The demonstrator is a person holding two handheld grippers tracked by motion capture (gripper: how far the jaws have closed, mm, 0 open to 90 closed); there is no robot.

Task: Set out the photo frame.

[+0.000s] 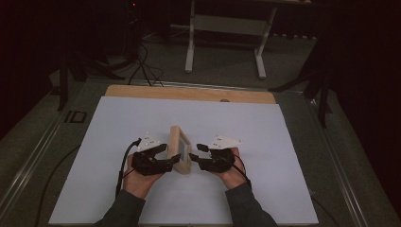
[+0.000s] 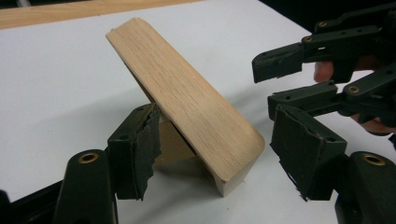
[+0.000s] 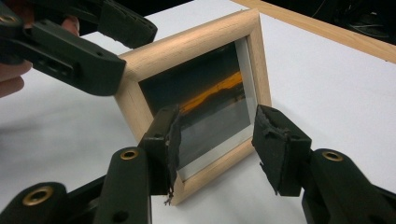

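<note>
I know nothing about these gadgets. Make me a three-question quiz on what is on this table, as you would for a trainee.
1. True or false: the wooden picture frame lies flat on the white sheet.
2. Which side of the frame does the right gripper face? A. the glass front B. the plain wooden back C. the underside
3. Fill in: the jaws of the left gripper stand ____, one on each side of the frame's near end.

Key
1. False. It stands up on its edge, between the two grippers.
2. A. The right gripper view looks at the glass, with an orange streak in the picture behind it.
3. Open. There is a gap between frame and right-hand pad.
</note>
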